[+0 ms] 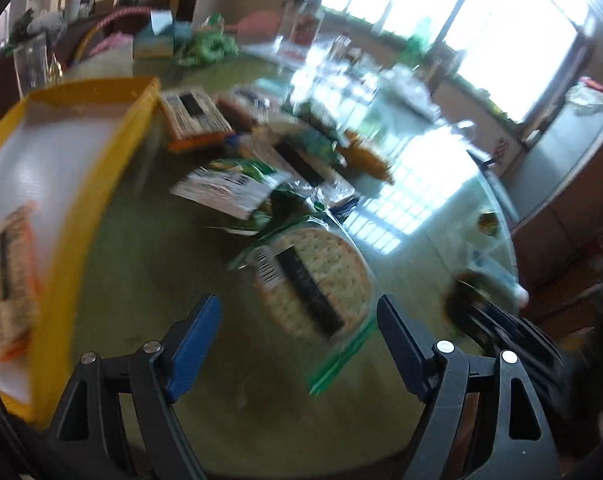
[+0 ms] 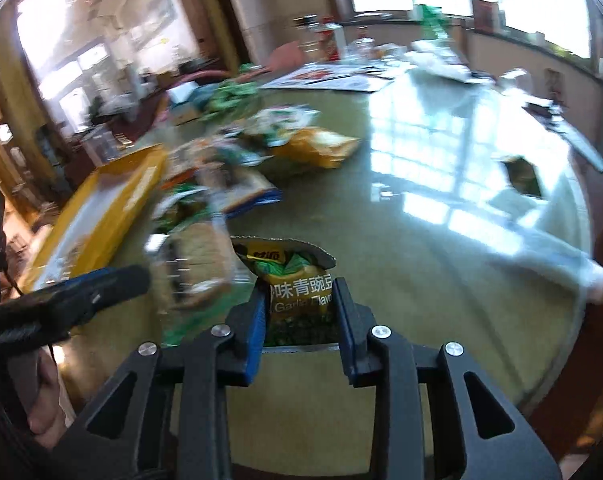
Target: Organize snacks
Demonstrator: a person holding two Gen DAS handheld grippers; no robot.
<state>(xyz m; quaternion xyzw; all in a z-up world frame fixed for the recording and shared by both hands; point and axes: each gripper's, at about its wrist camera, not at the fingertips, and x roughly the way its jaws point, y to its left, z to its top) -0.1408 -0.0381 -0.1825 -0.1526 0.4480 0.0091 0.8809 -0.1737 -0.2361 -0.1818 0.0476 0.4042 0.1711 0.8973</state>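
My left gripper [image 1: 297, 312] is open, its jaws wide apart over a clear pack of round crackers [image 1: 313, 280] lying on the green glass table. My right gripper [image 2: 299, 300] is shut on a green and yellow garlic green-pea snack bag [image 2: 297, 280], held above the table. A yellow tray [image 1: 101, 152] stands at the left with an orange cracker pack [image 1: 9, 280] inside; it also shows in the right wrist view [image 2: 113, 208]. A pile of snack packs [image 1: 261, 160] lies beyond the crackers. The left gripper appears at the left of the right wrist view [image 2: 81, 292].
A yellow chip bag [image 2: 313, 146] lies on the table past the pile. Boxes, green bags and bottles [image 1: 189, 40] crowd the far table edge. A clear cup [image 1: 31, 64] stands behind the tray. Window glare covers the right half of the table [image 2: 441, 160].
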